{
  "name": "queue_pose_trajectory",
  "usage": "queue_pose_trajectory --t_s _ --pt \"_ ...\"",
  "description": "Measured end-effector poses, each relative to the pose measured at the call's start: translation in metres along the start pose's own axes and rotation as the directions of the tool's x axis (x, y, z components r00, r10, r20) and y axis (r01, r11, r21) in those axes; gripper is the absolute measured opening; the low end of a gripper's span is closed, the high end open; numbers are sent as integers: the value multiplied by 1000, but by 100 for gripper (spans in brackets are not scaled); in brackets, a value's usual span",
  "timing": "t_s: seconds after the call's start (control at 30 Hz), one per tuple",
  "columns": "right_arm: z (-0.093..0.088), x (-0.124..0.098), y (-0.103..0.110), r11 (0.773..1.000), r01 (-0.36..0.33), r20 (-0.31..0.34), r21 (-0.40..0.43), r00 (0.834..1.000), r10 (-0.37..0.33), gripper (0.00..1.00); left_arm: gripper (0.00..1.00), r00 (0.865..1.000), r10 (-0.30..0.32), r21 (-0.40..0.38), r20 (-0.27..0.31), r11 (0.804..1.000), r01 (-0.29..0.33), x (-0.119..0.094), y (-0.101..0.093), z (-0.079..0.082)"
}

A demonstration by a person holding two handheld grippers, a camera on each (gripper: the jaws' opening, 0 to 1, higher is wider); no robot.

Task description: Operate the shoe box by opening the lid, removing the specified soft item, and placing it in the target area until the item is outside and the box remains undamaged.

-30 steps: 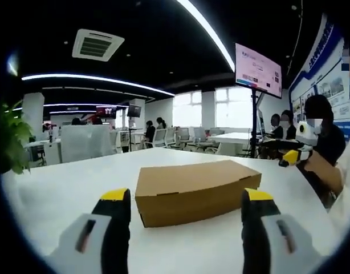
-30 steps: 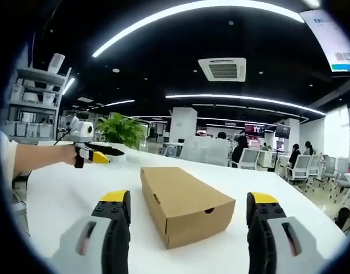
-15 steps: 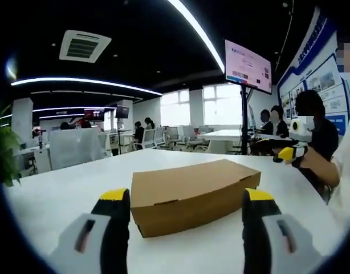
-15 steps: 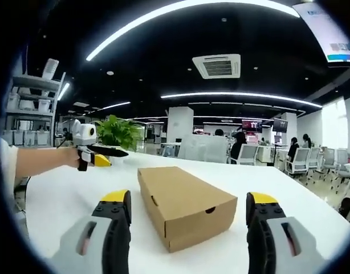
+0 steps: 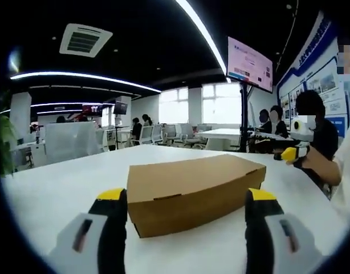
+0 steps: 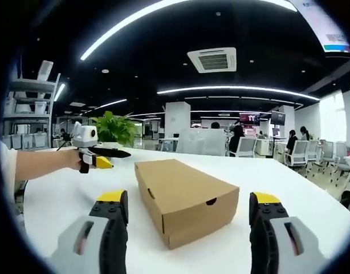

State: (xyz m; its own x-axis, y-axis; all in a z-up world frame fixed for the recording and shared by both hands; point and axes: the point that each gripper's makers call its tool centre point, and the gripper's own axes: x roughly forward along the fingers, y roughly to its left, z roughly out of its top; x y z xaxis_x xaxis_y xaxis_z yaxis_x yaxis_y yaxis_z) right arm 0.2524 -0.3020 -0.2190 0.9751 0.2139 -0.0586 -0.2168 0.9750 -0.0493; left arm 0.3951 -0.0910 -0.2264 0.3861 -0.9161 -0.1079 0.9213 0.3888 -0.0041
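A brown cardboard shoe box point(image 5: 192, 188) lies on the white table point(image 5: 61, 188) with its lid down. My left gripper point(image 5: 183, 214) is open, its yellow-tipped jaws standing on either side of the box's near long face. In the right gripper view the same box point(image 6: 183, 197) shows end-on, with a thumb notch in its front wall. My right gripper point(image 6: 189, 220) is open, its jaws wide apart in front of the box's near corner. The left gripper point(image 6: 98, 157), held by a hand, shows at that view's left. At the right of the left gripper view the right gripper point(image 5: 292, 153) appears.
A potted plant point(image 6: 115, 130) stands past the table's far end. Office desks, chairs and people fill the room behind. A screen on a stand point(image 5: 249, 57) and seated people point(image 5: 314, 123) are at the table's right side. White tabletop surrounds the box.
Both views have drawn slightly closer to the box and lower. The box has not moved, its lid stays down, and both grippers stay open.
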Motion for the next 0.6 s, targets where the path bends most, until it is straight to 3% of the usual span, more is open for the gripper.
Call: queue_pose_trajectory --t_s 0.13,0.3,0.47,0.6 --pt "-3 5 -2 1000 20 -3 0 1000 -20 96 88 1000 -13 -2 -14 1000 13 5 0 -5" --pt "-6 10 -1 1000 28 -12 -13 1000 -28 97 88 1000 -29 -17 8 999 29 8 -2 -3" --pt "-12 15 0 1000 24 -25 -8 999 -24 97 87 999 -39 -2 -32 999 39 14 -2 -12" --pt "-13 17 2 1000 22 -27 -19 999 -23 97 85 999 -40 -18 -3 999 40 15 0 -10"
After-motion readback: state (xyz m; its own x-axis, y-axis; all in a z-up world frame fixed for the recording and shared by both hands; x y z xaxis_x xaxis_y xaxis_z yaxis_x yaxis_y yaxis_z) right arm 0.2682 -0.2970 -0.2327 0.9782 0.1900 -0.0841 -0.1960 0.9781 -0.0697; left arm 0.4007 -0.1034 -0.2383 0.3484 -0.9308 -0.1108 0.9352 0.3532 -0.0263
